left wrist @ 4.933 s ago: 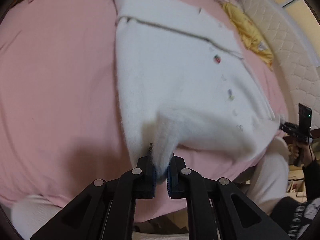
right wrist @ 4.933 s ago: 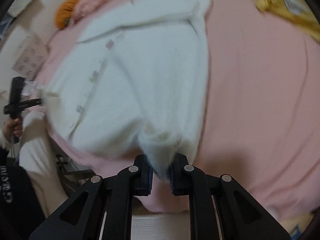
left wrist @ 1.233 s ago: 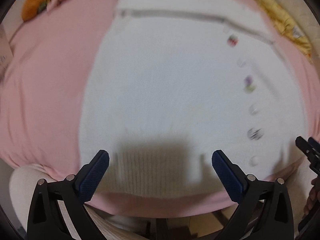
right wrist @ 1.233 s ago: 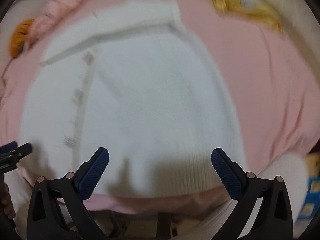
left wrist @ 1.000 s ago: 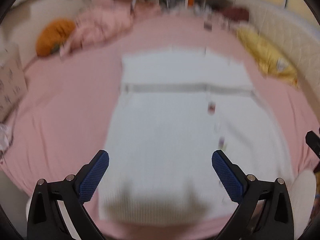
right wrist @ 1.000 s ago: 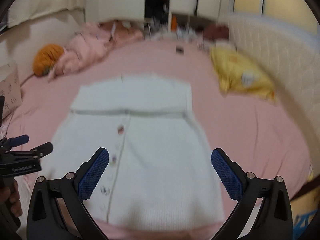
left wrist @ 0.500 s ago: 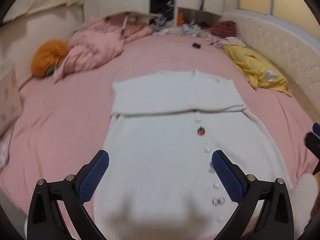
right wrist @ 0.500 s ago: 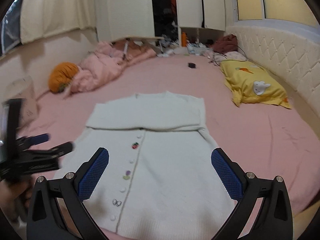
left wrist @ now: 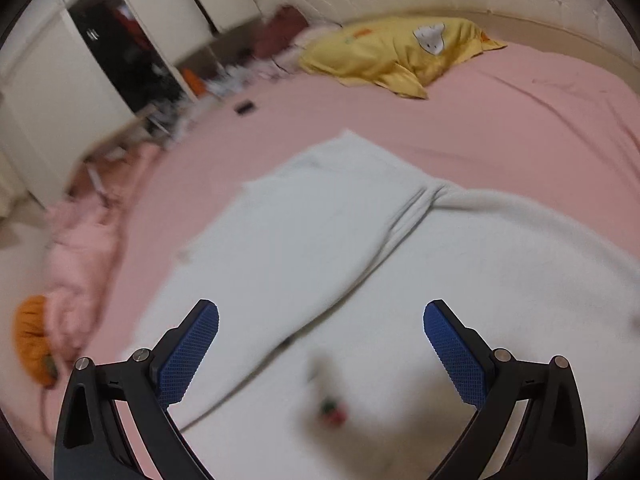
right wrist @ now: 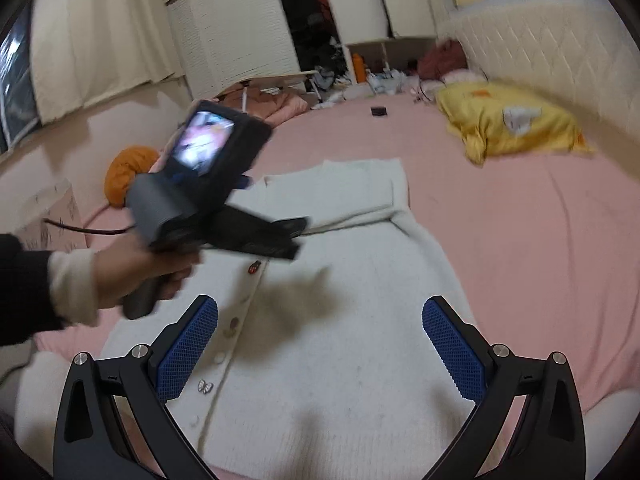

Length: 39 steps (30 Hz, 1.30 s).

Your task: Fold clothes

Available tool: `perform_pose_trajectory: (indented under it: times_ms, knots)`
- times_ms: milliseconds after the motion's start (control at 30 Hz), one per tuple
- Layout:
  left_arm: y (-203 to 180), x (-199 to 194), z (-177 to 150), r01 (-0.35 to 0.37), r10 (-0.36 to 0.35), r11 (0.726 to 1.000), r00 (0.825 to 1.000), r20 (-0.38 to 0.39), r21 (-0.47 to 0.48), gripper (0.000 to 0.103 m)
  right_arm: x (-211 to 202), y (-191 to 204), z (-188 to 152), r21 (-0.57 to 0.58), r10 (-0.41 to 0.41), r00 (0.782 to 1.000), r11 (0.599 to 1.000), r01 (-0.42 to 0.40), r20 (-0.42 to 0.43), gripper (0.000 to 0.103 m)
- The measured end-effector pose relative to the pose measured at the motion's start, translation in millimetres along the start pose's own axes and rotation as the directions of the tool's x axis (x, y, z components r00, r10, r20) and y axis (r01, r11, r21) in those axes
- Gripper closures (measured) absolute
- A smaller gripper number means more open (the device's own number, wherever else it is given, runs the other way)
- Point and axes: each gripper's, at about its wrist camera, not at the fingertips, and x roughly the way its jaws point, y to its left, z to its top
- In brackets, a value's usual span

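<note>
Pink bed bears white cardigan, sleeves folded across chest

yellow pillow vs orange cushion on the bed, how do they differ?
The yellow pillow lies flat by the quilted headboard; the orange cushion is a rounded lump at the opposite edge, against the pink blanket. The pillow carries a white printed figure; the cushion looks plain. The pillow looks larger. Both lie clear of the white cardigan.

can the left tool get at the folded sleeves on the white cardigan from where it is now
Probably yes. The left tool is open and empty above the white cardigan, and the folded sleeves lie flat just ahead of it with nothing on top. The right tool hangs over the hem, out of the way.
</note>
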Motion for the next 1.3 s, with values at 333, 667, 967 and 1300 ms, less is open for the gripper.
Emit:
perform_pose_trajectory:
  times_ms: [333,667,967,1300]
  knots:
    - [-20,81,56,0.033,-0.026,0.998,0.990,-0.138,0.052,0.019,13,-38,4,0.181,0.078,0.997,0.980,-0.080,0.020,0.001]
    - [-15,122,85,0.160,-0.171,0.985,0.958,-0.230,-0.065,0.078,13,-46,4,0.238,0.094,0.995,0.966,-0.099,0.032,0.001]
    - [28,96,78,0.221,-0.267,0.933,0.954,-0.135,-0.284,0.088,17,-42,1,0.213,0.087,0.996,0.973,-0.089,0.016,0.001]
    - [176,-14,31,0.006,0.052,0.815,0.995,0.085,-0.579,0.088,33,-19,-7,0.088,0.026,0.997,0.996,-0.019,-0.074,0.001]
